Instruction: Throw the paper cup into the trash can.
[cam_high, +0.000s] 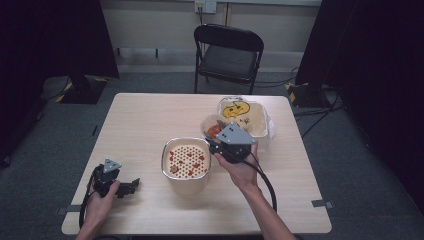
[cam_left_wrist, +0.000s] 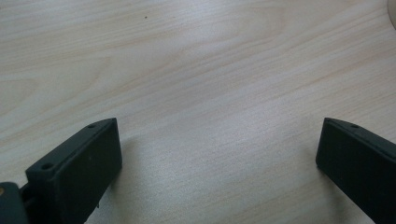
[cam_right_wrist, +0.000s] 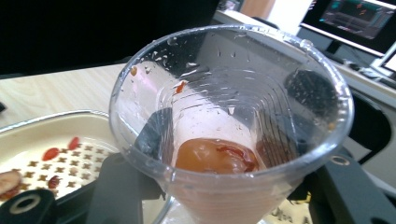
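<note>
Right hand-held gripper (cam_high: 216, 142) grips a clear plastic cup (cam_right_wrist: 231, 126) by its sides, tipped toward the cream tub (cam_high: 185, 165); likely held so to pour. A brownish-red lump clings low inside the cup. The tub sits mid-desk (cam_high: 145, 115); its perforated tray carries small red bits and one brown piece. Behind the cup, a second cream container (cam_high: 243, 116) with yellow contents. Left hand-held gripper (cam_left_wrist: 215, 172) rests near the desk's front left, jaws wide, empty.

A strainer pot (cam_high: 185, 164) sits mid-tabletop (cam_high: 145, 120); a tray (cam_high: 245, 116) lies behind-right, a folding chair (cam_high: 227, 52) beyond the far edge.
</note>
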